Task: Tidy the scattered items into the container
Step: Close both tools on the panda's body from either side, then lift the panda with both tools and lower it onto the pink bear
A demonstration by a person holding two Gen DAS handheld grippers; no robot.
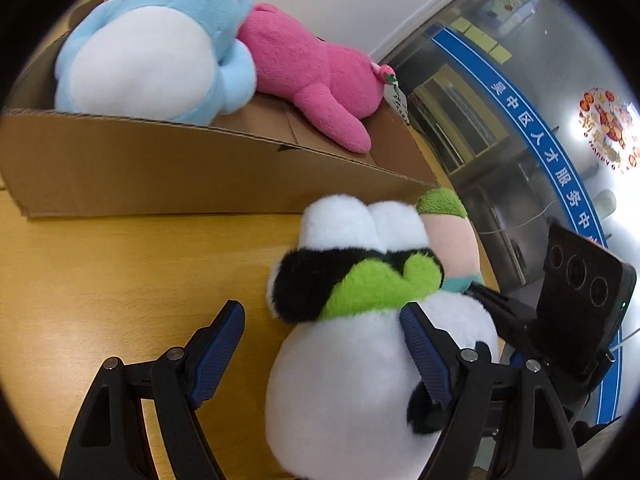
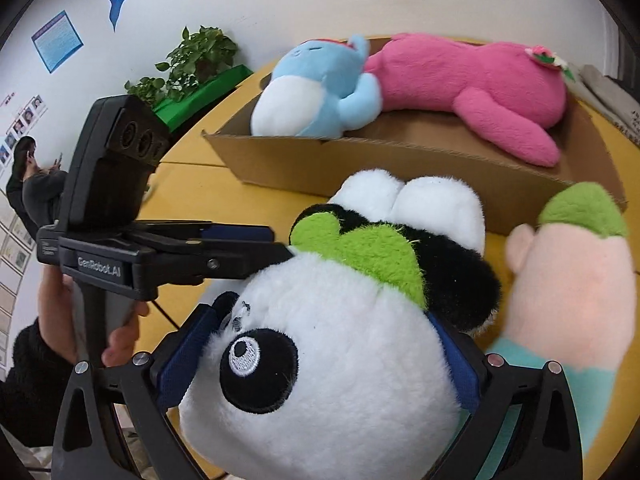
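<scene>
Task progress: two soft toys, a blue plush (image 1: 152, 48) and a pink plush (image 1: 308, 76), are already seen lying in the cardboard box (image 1: 160, 168). At least two toys are left on the yellow table (image 1: 120, 272) outside it.

Left to do: a panda plush (image 2: 332, 360) and a peach-coloured plush with a green cap (image 2: 576, 280) are judged still to need moving into the box.

Panda position: it is found on the table in front of the box's near wall, head toward the right-wrist camera, feet toward the box; the peach plush lies just beside it.

Right gripper (image 2: 320, 360): its blue pads are seen at both sides of the panda's head, apparently pressing into the fur. A grip is judged likely, though it cannot be told for sure.

Left gripper (image 1: 320, 356): its jaws are held wide. One pad is touching the panda's body on the side; the other is seen over bare table, so nothing is gripped.

Person: a hand (image 2: 120, 332) is seen holding the left gripper's handle.
</scene>
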